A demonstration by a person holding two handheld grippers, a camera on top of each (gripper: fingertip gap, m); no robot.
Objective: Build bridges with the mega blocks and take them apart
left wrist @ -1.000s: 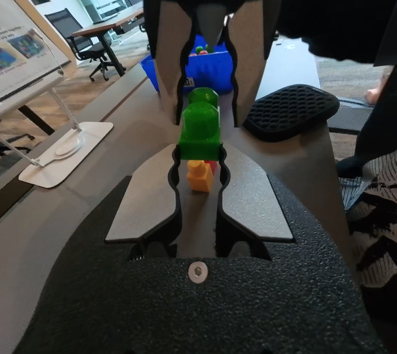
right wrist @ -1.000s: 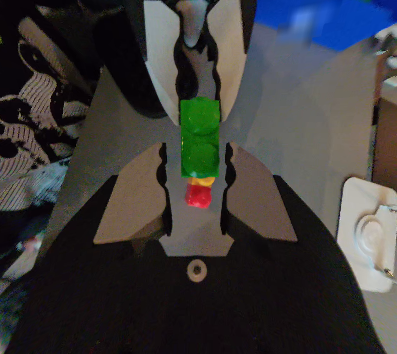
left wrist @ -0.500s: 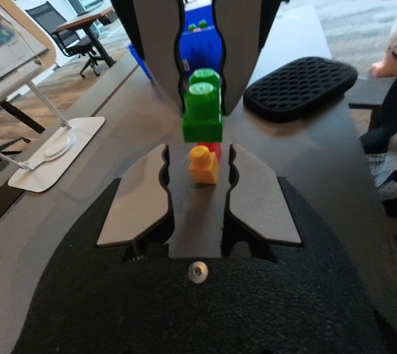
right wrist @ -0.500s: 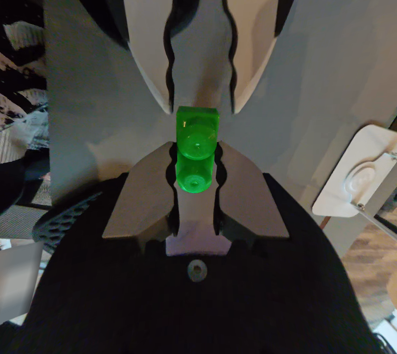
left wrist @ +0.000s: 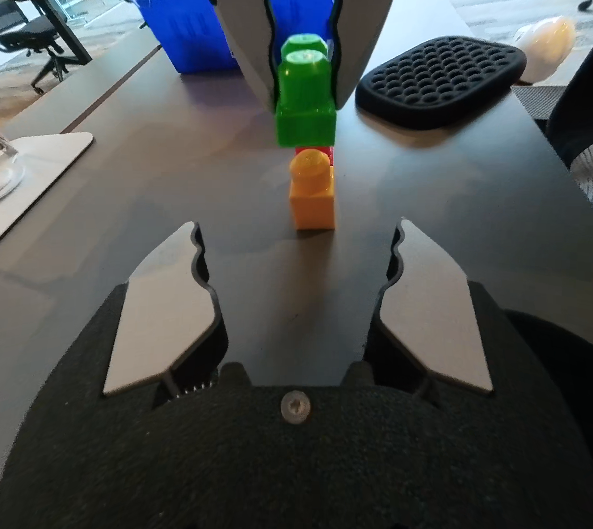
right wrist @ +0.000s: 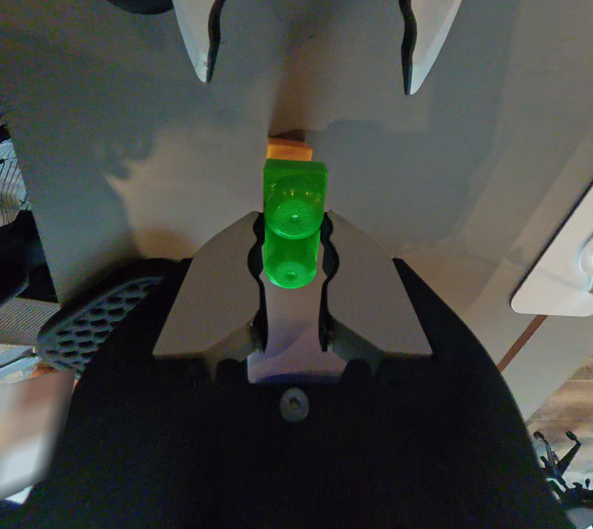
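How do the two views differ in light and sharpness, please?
Left wrist view: daylight, strong glare on the floor behind; the orange block is sharp, the green block slightly soft. Right wrist view: dim and grainy; the green block glows bright, the right hand-held gripper casts a jagged shadow on the table.

I count three blocks: one green block [left wrist: 304, 103], one orange block [left wrist: 312, 196], one red block [left wrist: 321, 150]. Plus one blue bin [left wrist: 189, 29].
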